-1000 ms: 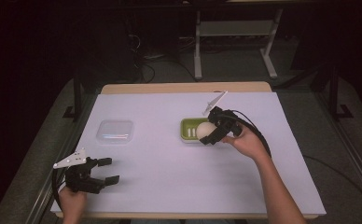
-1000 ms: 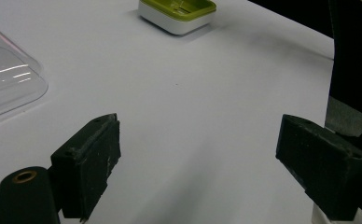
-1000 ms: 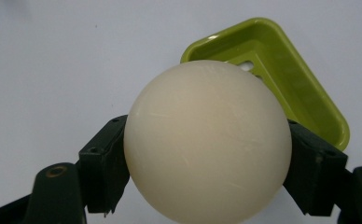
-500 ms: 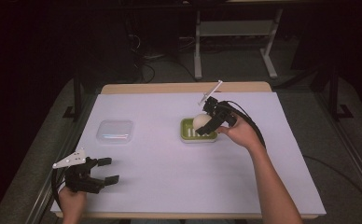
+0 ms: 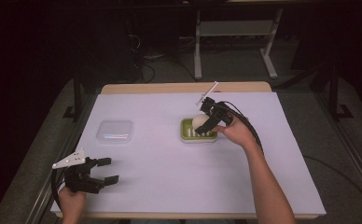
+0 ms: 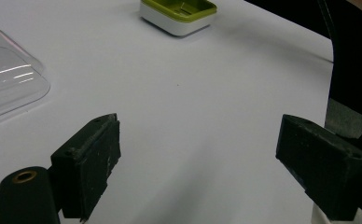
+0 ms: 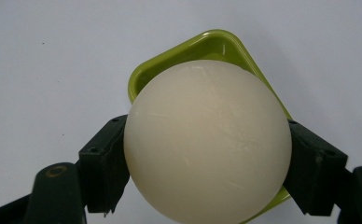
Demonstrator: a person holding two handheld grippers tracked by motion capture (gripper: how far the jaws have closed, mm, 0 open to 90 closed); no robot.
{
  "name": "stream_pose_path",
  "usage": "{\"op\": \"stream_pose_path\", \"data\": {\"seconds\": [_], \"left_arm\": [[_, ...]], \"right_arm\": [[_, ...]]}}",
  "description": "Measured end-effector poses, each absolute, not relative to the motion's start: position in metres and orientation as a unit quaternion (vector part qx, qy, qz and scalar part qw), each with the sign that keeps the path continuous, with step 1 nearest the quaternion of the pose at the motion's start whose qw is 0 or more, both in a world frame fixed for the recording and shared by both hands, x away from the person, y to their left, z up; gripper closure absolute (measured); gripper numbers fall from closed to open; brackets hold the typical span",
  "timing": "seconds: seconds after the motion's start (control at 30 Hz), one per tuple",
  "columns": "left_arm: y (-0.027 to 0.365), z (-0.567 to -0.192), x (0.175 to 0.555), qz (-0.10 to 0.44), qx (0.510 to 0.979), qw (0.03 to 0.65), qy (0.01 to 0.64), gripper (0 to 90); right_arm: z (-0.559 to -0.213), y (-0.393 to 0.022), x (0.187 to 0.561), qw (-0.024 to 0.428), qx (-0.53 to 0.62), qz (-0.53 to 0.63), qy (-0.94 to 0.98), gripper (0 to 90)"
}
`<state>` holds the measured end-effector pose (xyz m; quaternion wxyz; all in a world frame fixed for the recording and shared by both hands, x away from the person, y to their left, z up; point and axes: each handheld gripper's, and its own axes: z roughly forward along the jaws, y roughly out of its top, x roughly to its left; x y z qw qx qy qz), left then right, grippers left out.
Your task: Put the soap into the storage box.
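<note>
No lettering, label, brand mark or number can be read anywhere: the cream ball, the green dish, the clear lid and the white table cover all appear plain and unmarked.

Between the right gripper jaws sits the ball, above the dish; ahead of the left gripper jaws, the lid lies left, with the dish farther off.
</note>
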<state>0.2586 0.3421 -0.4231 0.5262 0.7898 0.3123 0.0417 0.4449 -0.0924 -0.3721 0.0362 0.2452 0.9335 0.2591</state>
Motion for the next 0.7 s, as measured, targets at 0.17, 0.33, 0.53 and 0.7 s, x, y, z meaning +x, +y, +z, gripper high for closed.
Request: {"op": "stream_pose_path", "data": {"seconds": [0.17,0.33,0.53,0.7], "left_arm": [[0.342,-0.423,0.259,0.041,0.791,0.526,0.310,13.2],[0.342,-0.423,0.259,0.042,0.792,0.524,0.308,13.2],[0.342,-0.423,0.259,0.042,0.792,0.525,0.309,13.2],[0.342,-0.423,0.259,0.042,0.792,0.525,0.309,13.2]], "right_arm": [[-0.375,-0.093,0.449,0.036,0.252,0.258,0.932,24.1],[-0.379,-0.094,0.452,0.031,0.259,0.257,0.930,24.1],[-0.384,-0.093,0.455,0.028,0.263,0.252,0.931,24.1],[-0.386,-0.091,0.457,0.029,0.265,0.250,0.931,24.1]]}}
